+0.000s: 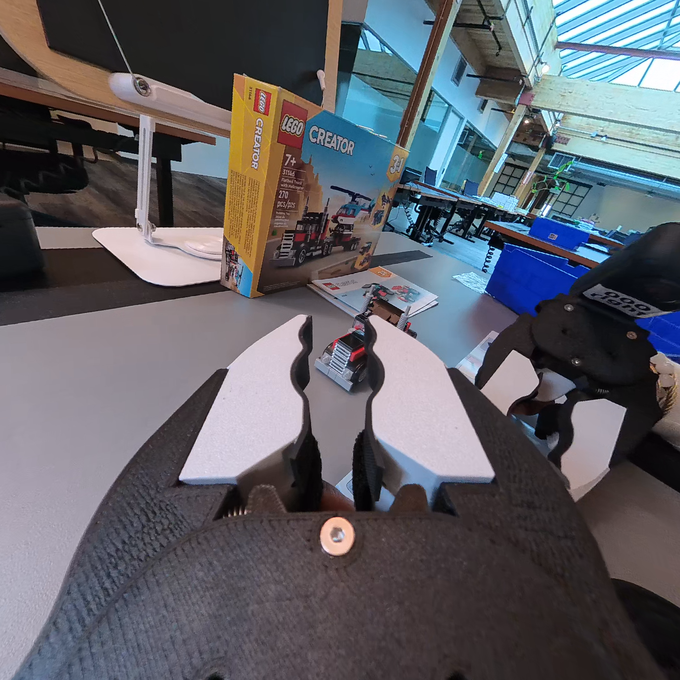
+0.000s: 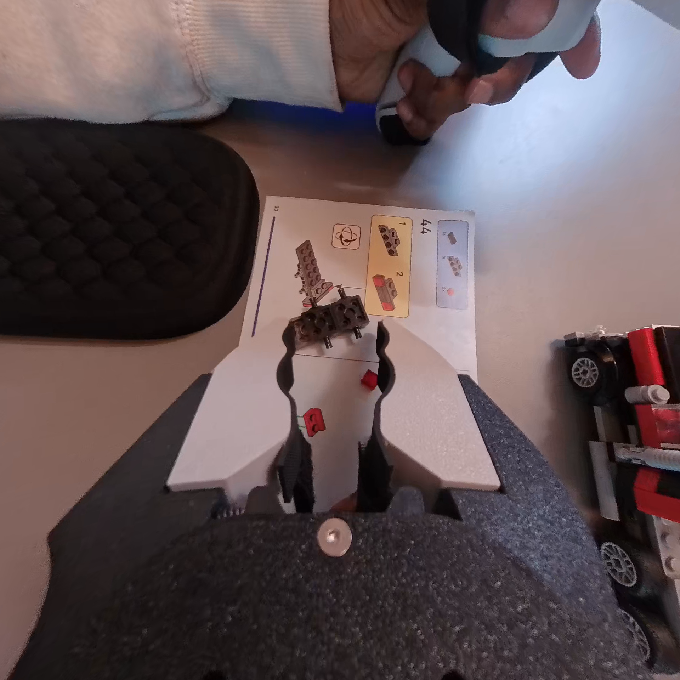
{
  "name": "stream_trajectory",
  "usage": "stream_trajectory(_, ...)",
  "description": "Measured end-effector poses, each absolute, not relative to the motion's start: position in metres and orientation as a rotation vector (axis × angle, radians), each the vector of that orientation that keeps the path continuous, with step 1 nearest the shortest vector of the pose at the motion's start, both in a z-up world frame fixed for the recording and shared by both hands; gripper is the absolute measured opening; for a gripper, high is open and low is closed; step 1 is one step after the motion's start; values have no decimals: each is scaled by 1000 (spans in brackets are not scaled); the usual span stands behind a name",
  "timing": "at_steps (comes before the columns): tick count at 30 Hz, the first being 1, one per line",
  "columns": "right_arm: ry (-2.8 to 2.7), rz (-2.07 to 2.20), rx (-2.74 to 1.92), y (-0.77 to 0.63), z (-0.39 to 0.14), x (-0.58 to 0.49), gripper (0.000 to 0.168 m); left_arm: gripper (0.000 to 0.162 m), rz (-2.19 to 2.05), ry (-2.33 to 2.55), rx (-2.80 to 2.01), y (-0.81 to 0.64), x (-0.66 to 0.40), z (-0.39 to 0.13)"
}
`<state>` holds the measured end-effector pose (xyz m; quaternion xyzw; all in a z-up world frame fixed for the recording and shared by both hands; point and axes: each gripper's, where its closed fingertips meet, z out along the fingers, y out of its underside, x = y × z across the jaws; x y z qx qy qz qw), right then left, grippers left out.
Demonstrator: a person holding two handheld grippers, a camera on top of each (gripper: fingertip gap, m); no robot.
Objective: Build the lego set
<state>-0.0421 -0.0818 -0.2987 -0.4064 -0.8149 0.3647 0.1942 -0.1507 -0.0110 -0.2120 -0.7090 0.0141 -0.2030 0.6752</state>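
Note:
My left gripper (image 1: 338,325) is open and empty, held low over the grey table. The black and red lego truck (image 1: 344,358) stands just beyond its tips. My right gripper (image 2: 335,329) is open and points down at a loose instruction page (image 2: 423,331). A dark grey brick assembly with axle pins (image 2: 333,320) lies on the page at its tips, by the left fingertip (image 2: 289,336). Two small red pieces (image 2: 369,379) (image 2: 315,422) lie on the page between the fingers. The right gripper (image 1: 519,408) also shows at the right of the left wrist view.
The lego box (image 1: 305,191) stands behind the truck, with booklets (image 1: 375,290) beside it. A white lamp base (image 1: 158,254) is at the left, blue bins (image 1: 533,276) at the right. In the right wrist view, the truck (image 2: 644,423) is at the right, a black padded cushion (image 2: 110,228) at the left, and a person's hand (image 2: 441,73) at the top.

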Motion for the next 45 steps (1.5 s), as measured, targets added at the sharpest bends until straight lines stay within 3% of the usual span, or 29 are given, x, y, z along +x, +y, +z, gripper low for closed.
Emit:
stream_trajectory(35,-2292,985,-1082,-83,-292,-40,47,27,-465,27,-1600,-11,-151,-213)
stream_trajectory(41,-2341,922,-1167,-85,-302,-38,57,27,-472,21,-1600,-11,-151,-213)
stream_trajectory(45,-2361,937,-1112,-90,-302,-37,49,27,-474,19,-1598,-11,-152,-213)
